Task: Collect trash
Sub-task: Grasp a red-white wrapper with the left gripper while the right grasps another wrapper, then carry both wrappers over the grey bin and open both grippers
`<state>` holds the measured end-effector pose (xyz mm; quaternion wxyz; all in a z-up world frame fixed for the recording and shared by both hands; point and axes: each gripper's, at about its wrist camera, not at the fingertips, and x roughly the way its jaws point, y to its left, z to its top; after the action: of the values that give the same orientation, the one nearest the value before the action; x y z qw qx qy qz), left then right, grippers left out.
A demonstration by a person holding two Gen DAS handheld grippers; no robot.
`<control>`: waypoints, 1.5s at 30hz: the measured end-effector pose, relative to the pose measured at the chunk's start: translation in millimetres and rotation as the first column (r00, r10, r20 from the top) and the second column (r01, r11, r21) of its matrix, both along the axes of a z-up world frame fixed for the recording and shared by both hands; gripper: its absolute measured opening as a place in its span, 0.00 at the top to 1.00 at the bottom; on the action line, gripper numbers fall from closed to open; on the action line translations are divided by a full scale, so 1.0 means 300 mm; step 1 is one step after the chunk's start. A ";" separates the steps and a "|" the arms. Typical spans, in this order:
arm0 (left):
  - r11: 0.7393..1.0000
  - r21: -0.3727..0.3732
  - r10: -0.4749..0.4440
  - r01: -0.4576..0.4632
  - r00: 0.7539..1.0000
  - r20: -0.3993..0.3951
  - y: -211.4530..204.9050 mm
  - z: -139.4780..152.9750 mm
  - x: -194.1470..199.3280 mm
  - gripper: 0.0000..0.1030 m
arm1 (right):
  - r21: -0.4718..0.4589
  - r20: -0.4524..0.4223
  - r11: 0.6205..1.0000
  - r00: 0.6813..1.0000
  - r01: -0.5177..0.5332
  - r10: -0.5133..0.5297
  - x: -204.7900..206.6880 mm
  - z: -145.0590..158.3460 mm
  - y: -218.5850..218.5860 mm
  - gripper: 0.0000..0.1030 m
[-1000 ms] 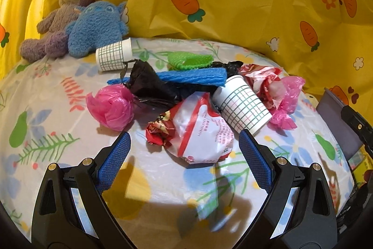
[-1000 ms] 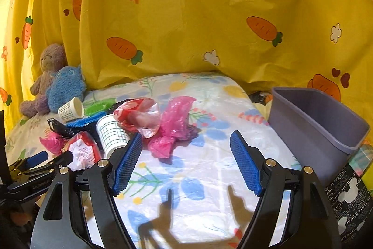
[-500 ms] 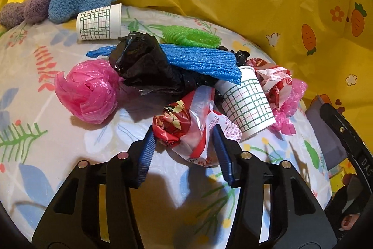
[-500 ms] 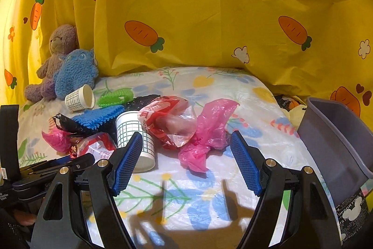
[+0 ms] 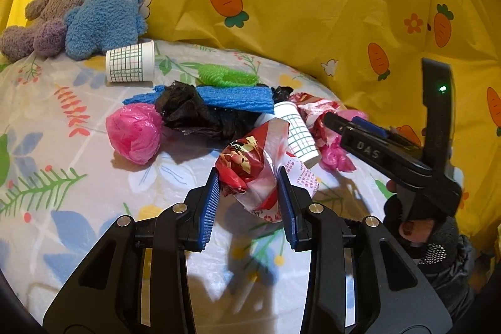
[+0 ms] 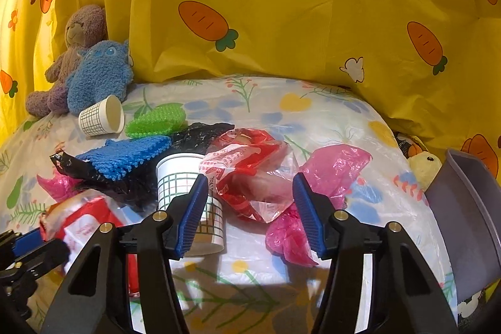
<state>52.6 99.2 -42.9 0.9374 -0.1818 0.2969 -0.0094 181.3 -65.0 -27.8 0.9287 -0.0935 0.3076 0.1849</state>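
Left hand-held gripper (image 5: 249, 196): jaws closing, pads pressed on the red-and-white wrapper (image 5: 253, 174), low centre of the left view.
Right hand-held gripper (image 6: 249, 215): jaws closing around the clear red bag (image 6: 250, 174); pads not pressing it.
Right view only: grey bin (image 6: 463, 227) at right edge, yellow chick toy (image 6: 424, 165).
Left view only: a gloved hand (image 5: 416, 227) at right.
Both views: pink bag ball (image 5: 134, 135) at left of the pile on the counter (image 5: 62, 146).

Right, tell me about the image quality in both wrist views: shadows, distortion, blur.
Left wrist view: sharp, strong fisheye bending with dark corners; hard shadows on the floral table cover below the left tool, whose jaws are closing on the red snack wrapper. Right wrist view: same warp, crisp; the right tool casts dark shadows near the bottom edge.
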 end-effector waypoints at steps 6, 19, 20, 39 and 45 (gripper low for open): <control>1.000 -0.010 0.005 -0.004 0.999 0.032 0.006 0.037 -0.023 0.66 | -0.014 -0.060 1.000 0.998 -0.019 0.018 0.048 -0.040 0.028 0.75; 1.000 -0.019 0.007 -0.006 0.999 0.047 0.009 0.041 -0.027 0.66 | 0.062 -0.025 0.994 0.995 -0.091 0.092 -0.009 0.018 -0.031 0.97; 1.000 -0.020 0.006 -0.005 0.999 0.048 0.008 0.041 -0.027 0.66 | 0.078 -0.014 0.992 0.995 -0.098 0.099 -0.019 0.033 -0.041 0.97; 0.997 0.014 -0.083 0.082 0.990 0.118 -0.119 0.128 -0.028 0.66 | 0.249 0.106 0.964 0.992 -0.097 0.073 -0.209 0.206 -0.306 0.97; 0.988 0.038 -0.153 0.149 0.977 0.150 -0.219 0.188 -0.003 0.66 | 0.265 0.117 0.963 0.993 -0.058 0.027 -0.253 0.221 -0.397 0.97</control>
<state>51.7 33.6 13.4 0.9563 -0.1452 0.2372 -0.0906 105.3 -184.0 38.4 0.9444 0.0162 0.2251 0.2391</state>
